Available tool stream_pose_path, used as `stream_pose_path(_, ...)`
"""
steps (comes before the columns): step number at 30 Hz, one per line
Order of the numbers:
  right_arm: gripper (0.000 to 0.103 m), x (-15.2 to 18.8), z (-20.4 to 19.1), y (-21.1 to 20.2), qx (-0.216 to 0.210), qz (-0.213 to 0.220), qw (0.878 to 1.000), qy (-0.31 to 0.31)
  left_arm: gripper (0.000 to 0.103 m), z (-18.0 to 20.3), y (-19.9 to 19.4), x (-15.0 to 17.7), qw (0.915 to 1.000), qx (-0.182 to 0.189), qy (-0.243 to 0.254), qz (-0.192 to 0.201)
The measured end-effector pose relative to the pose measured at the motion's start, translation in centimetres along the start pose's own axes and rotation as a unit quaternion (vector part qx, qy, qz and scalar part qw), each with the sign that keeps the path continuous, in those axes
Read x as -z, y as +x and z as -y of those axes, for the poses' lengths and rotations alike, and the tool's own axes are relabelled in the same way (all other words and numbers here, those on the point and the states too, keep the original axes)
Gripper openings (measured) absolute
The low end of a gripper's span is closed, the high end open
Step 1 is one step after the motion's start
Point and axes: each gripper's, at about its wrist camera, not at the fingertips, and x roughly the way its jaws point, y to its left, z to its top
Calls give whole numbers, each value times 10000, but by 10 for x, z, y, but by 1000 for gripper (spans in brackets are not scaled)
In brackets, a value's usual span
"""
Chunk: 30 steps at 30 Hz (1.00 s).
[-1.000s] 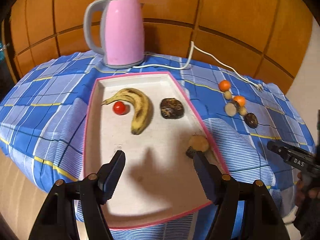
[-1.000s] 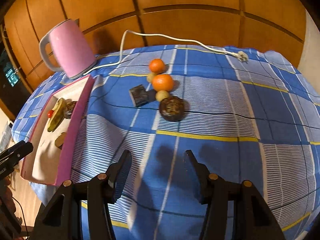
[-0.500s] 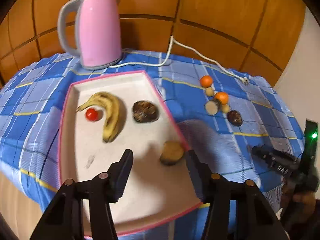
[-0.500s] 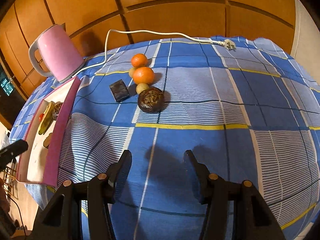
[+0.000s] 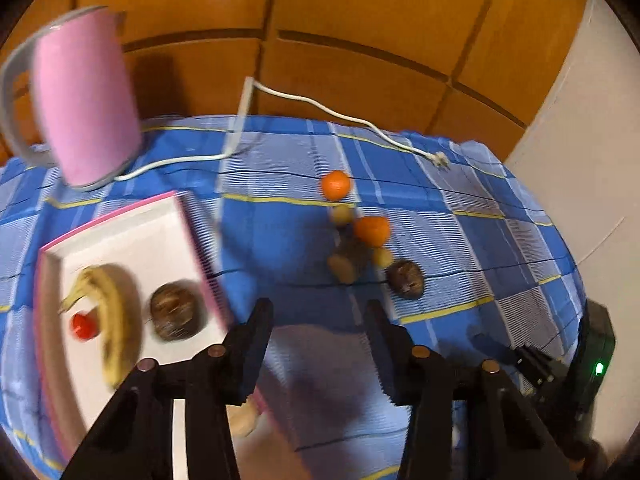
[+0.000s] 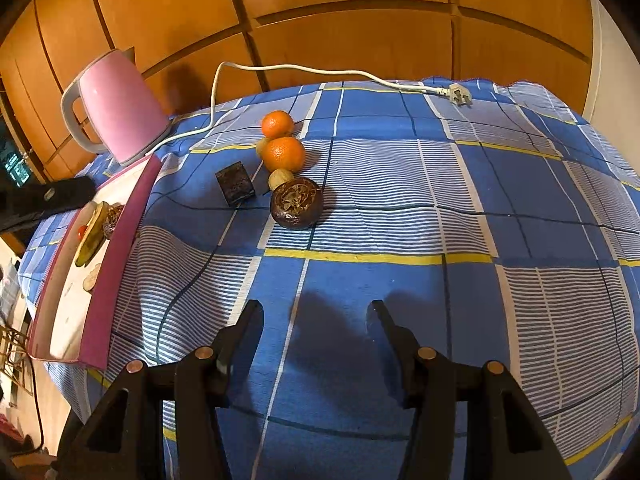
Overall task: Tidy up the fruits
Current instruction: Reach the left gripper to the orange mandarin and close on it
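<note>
The left hand-held gripper (image 5: pixel 318 314) hangs empty over the blue checked cloth of the bench (image 6: pixel 400 288), just past the right rim of the pink-edged tray (image 5: pixel 120 236), facing the loose fruit. Its jaws have just been closing and now stand partly apart with nothing between them. The right hand-held gripper (image 6: pixel 316 314) sits above bare cloth near the front edge of the bench, jaws likewise partly spread and empty.

As I read it, a drop into the tray is finished and the fetch of the next piece is in hand. The next move calls for widening the left jaws again, reaching toward the middle of the bench and settling on one fruit; the pieces lie touching one another, so a clean approach from the open side matters. The dark round fruit (image 6: pixel 296 202) at the near end of the cluster looks the easiest pick.

Still on the cloth, mid-bench:
- two oranges (image 6: pixel 285 153)
- two small pale round fruits (image 6: pixel 281 179)
- one dark round fruit
- one dark cut chunk (image 6: pixel 235 182), which shows a pale cut face in the left view

In the tray at the left edge of the bench:
- one banana (image 5: pixel 114 308)
- one small red fruit (image 5: pixel 83 325), touching the banana's inner curve
- one dark round fruit (image 5: pixel 174 316), just right of the banana
- one tan piece (image 5: pixel 242 420), nearer the front rim, mostly hidden behind the left jaws

A pink kettle (image 6: pixel 120 120) stands at the back left corner, its white cord (image 6: pixel 320 70) trailing along the back edge.
</note>
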Motion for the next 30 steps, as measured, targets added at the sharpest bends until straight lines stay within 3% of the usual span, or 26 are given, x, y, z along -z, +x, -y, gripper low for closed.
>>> stream_pose_path(5,55,1,2,0,-46,55,10000,-31,47,34,30,-34,9987,-2,513,-10)
stream_pose_path(10,55,1,1,4,-155,48,9999,-55,47,59,76,-65,9957,24,842,-384)
stream_pose_path(17,55,1,4,11,-373,10,9993,39,50,66,134,-79,9909,-239,789,-1062)
stream_pose_path(22,56,2,6,11,-466,75,9988,110,50,65,159,-80,9889,-314,630,-1307)
stream_pose_path(24,58,2,5,11,-504,82,9987,84,48,66,164,-80,9887,-221,596,-1355)
stream_pose_path(25,58,2,5,12,-503,86,9987,75,41,68,166,-80,9886,-175,624,-1356)
stream_pose_path(30,58,1,6,13,-522,90,9986,77,38,73,161,-76,9917,-202,785,-1000)
